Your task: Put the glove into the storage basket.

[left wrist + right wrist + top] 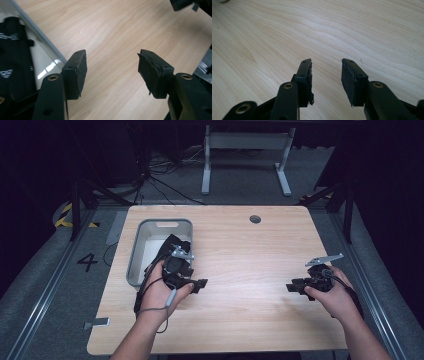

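My left gripper (200,284) rests low over the wooden table (240,250), just right of a grey bin (139,251) that holds a black fabric item (167,247). In the left gripper view its jaws stand apart with bare wood between them (112,70); the bin's rim (40,35) and the black item (12,50) lie at the left. My right gripper (294,287) sits at the table's right side, pointing left. Its jaws are open over bare wood (326,75).
A round cable hole (255,219) sits near the table's far edge. Beyond the table stand a white desk frame (245,160) and floor cables (160,175). The other gripper's tip (182,3) shows at the top right of the left gripper view.
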